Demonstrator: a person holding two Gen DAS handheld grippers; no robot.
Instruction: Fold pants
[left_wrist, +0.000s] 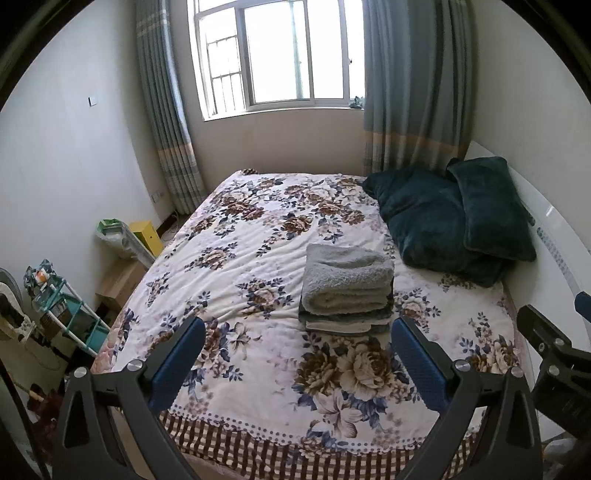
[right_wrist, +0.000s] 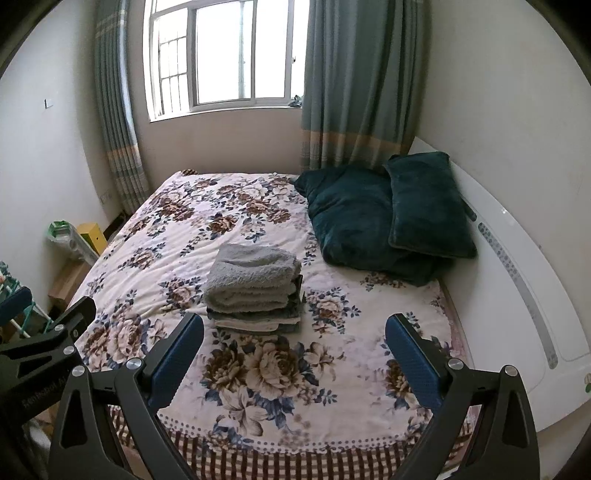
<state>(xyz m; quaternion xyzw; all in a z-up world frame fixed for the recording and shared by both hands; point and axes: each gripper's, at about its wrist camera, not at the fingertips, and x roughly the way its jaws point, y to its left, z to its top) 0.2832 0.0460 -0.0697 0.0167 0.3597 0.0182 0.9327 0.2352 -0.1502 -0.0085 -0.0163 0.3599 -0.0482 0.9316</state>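
Left gripper (left_wrist: 298, 338) is spread wide and holds nothing; right gripper (right_wrist: 294, 334) likewise gapes wide, bare. The folded pants stack (left_wrist: 347, 291), grey fleecy pair on top, sits on the floral bedspread (left_wrist: 258, 229) just beyond both sets of fingertips. Teal shelf rack (left_wrist: 79, 317), contents unclear, lies far left. Faint lettering on the left gripper's body, seen from the right wrist, is not fully legible

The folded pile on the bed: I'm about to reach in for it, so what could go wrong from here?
1. The pile is several layers, with a thick grey item on top of thinner ones; gripping only the top may slide it off and undo the folds.
2. The left gripper and right gripper are both open and close beside each other, so they might collide.
3. The soft quilt could get pinched along with the clothes.
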